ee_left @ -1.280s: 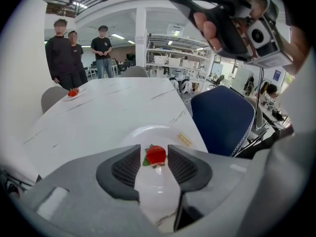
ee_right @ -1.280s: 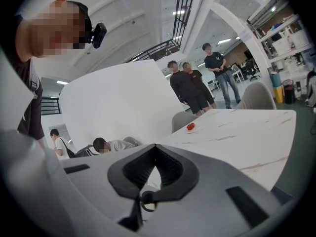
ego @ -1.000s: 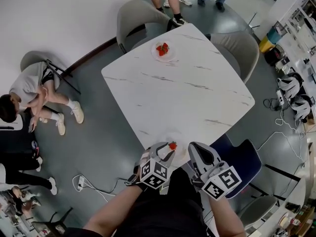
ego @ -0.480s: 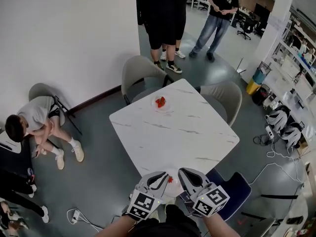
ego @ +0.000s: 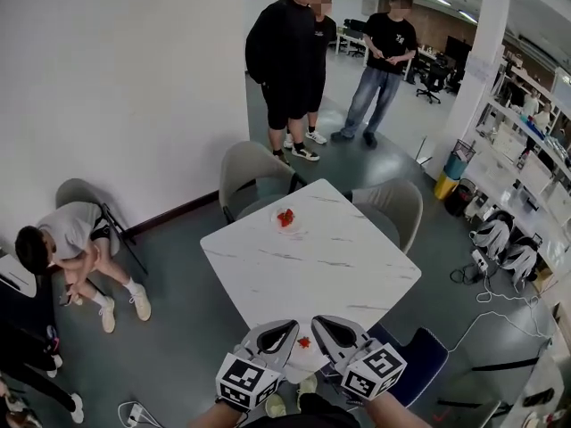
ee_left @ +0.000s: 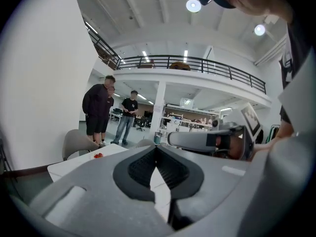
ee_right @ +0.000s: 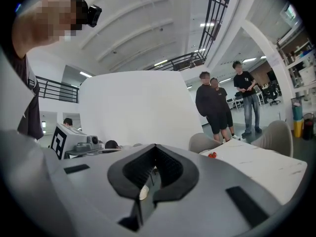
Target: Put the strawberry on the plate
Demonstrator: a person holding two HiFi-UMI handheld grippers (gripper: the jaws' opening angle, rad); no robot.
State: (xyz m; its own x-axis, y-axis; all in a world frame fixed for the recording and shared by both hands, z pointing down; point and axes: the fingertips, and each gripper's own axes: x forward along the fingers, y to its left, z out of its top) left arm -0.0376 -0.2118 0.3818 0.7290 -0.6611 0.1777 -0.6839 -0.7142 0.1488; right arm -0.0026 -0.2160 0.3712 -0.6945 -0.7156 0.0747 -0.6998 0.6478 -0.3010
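Observation:
A red strawberry point(ego: 304, 342) lies on a small white plate point(ego: 310, 361) at the near edge of the white marble table point(ego: 312, 266). It shows between my two grippers, which are raised and point roughly level. My left gripper point(ego: 287, 330) has just been closing and is now shut, with nothing between its pads point(ee_left: 157, 149). My right gripper point(ego: 319, 326) also has its pads together, empty point(ee_right: 154, 149). A second plate point(ego: 277, 226) with red strawberries point(ego: 285, 218) sits at the table's far edge; these strawberries point(ee_left: 98, 155) point(ee_right: 212, 155) appear small in both gripper views.
Grey chairs point(ego: 254, 172) point(ego: 393, 208) stand at the table's far side and a blue chair point(ego: 419, 355) at the near right. Three people point(ego: 290, 69) stand beyond the table. Another person point(ego: 62, 239) sits by the wall on the left.
Both grippers have risen off the table. The left gripper's jaws, open by the near strawberry before, have closed empty. The head view now takes in far more of the room.

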